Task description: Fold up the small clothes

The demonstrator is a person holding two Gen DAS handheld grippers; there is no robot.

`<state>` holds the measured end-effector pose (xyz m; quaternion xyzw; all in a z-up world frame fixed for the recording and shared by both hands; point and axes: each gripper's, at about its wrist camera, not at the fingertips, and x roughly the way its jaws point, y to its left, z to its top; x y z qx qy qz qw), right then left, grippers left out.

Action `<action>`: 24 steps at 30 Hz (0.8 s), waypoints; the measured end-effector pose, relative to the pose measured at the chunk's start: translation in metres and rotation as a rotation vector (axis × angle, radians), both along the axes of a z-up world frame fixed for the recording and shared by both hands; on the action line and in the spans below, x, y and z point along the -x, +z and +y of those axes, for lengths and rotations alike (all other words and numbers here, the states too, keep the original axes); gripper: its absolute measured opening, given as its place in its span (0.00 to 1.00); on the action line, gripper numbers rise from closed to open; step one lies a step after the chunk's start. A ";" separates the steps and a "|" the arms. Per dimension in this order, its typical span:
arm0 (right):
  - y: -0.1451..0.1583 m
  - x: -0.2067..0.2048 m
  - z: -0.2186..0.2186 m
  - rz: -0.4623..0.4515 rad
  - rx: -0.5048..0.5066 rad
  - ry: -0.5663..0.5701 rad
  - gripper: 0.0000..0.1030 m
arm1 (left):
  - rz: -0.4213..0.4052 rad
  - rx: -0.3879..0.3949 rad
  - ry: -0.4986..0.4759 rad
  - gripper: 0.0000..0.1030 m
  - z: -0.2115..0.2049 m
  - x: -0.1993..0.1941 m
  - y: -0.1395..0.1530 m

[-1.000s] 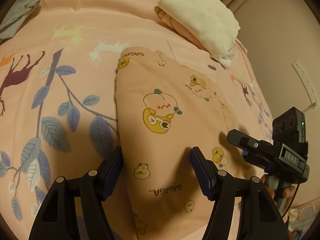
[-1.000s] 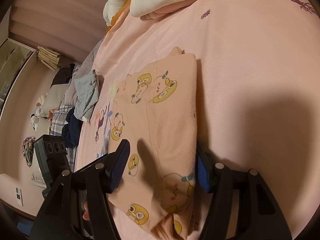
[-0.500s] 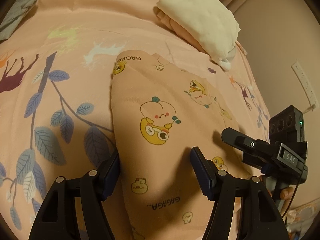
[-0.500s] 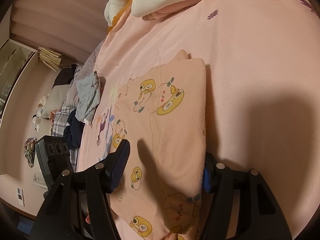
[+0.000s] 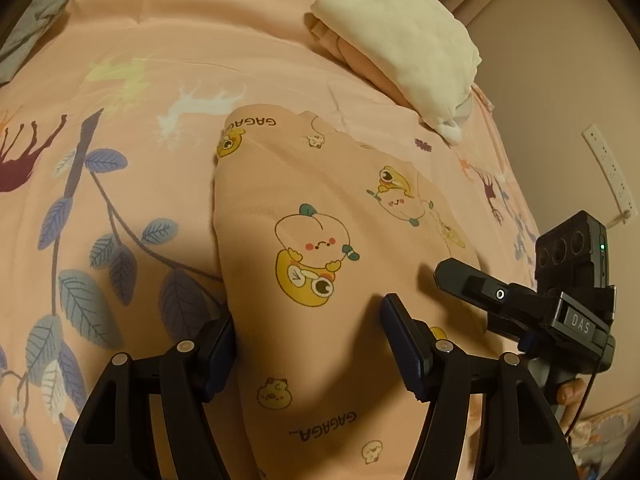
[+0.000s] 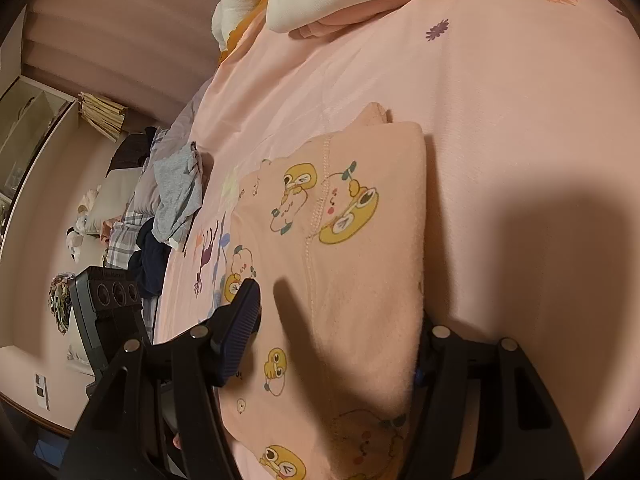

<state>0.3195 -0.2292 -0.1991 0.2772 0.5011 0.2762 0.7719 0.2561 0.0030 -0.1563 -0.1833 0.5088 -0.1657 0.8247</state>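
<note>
Pink bedding printed with leaves and deer covers the bed (image 5: 132, 80), and the work lies at its near edge, right under both tools.

Nearest, the left gripper (image 5: 308, 344) has its fingers spread wide across the peach cartoon-print garment (image 5: 320, 216): one finger sits at the garment's left folded edge, the other rests on top of the cloth. Nothing is pinched between them. The right gripper (image 6: 336, 344) is likewise released, one finger over the printed side and the other tucked down behind the thick folded edge, partly hidden by it. Each tool shows in the other's view, close alongside.

The garment looks already folded into a compact, layered rectangle, so the step in hand seems to be either squaring it off or taking hold for one last fold or a lift. To do it well, I would slide each lower finger fully beneath all layers before closing, grip both sides at matching depth, and move the two hands together so the layers do not shear or slump open.

Farther up the bed, well apart, a cream folded garment (image 5: 404, 48) lies on top of a pink one. Beyond the bed's far side, loose grey and dark clothes (image 6: 172, 196) lie in a heap. No basket or bin can be seen.
</note>
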 end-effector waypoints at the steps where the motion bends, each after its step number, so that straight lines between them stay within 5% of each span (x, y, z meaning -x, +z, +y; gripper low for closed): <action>1: 0.000 0.001 0.000 0.001 0.000 -0.002 0.61 | -0.001 0.000 0.000 0.64 0.000 0.001 0.000; 24: -0.001 -0.006 0.005 -0.006 -0.004 0.014 0.61 | 0.000 -0.005 -0.002 0.64 -0.006 -0.009 0.000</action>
